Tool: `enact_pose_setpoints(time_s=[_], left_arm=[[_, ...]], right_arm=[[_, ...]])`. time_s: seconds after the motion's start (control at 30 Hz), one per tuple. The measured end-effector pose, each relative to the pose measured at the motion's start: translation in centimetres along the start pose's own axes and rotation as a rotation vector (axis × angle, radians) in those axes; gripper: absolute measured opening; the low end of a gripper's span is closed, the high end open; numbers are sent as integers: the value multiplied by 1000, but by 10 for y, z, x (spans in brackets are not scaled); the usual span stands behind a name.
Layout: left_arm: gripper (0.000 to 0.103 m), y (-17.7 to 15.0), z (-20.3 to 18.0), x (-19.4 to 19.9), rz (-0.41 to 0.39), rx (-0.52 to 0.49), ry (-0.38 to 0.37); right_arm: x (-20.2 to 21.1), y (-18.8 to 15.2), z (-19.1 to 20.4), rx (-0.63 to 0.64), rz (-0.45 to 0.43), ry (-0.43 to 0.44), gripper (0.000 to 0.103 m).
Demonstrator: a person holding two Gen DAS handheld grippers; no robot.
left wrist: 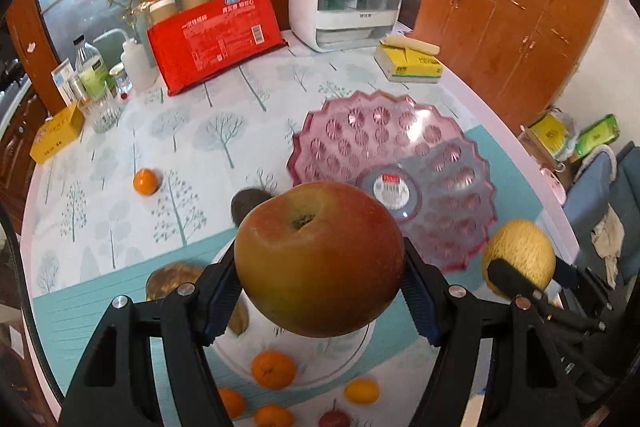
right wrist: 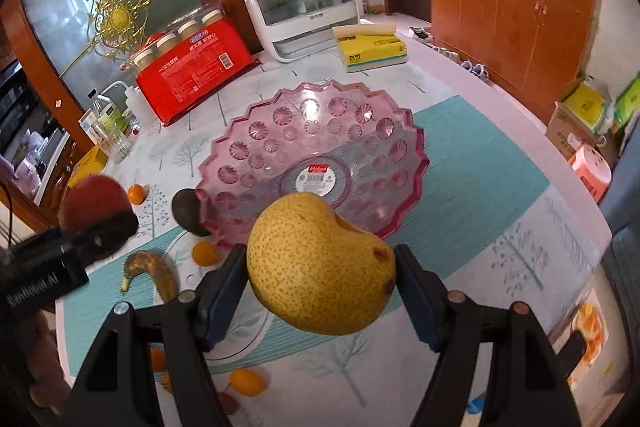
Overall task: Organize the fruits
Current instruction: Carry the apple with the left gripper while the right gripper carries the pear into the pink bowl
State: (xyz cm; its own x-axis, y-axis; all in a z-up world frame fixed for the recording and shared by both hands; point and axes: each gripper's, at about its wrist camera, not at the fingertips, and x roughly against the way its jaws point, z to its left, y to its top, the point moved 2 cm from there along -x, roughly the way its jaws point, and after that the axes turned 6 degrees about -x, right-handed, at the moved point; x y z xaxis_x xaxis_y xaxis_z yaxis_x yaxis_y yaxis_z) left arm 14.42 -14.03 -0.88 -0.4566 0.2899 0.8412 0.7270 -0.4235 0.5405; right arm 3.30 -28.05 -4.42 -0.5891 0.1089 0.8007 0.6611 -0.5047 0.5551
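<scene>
Left wrist view: our left gripper (left wrist: 320,283) clamps a red-and-green apple (left wrist: 318,257) between its pads, lifted above the table (left wrist: 120,187), just short of the pink bowl (left wrist: 392,163). Right wrist view: our right gripper (right wrist: 320,283) grips a yellow pear (right wrist: 320,267) the same way, raised at the bowl's near rim. We see small oranges (left wrist: 146,181), a banana (right wrist: 154,273) and a dark fruit (right wrist: 188,211) lying on the tree-print cloth.
</scene>
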Motion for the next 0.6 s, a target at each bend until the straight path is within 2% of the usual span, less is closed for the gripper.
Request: enact_pose_setpoints(time_s=[0.13,0.3,0.6], left_arm=[[71,23,-14,-24,21,21,55],[71,47,-29,-72,64,48,126],[71,48,-37,-146,202,62,209]], right_arm=[[-20,16,-12,59,7,4,73],[-54,37,-26,143,14,10,73],[-110,46,-28,305,2,8,73]])
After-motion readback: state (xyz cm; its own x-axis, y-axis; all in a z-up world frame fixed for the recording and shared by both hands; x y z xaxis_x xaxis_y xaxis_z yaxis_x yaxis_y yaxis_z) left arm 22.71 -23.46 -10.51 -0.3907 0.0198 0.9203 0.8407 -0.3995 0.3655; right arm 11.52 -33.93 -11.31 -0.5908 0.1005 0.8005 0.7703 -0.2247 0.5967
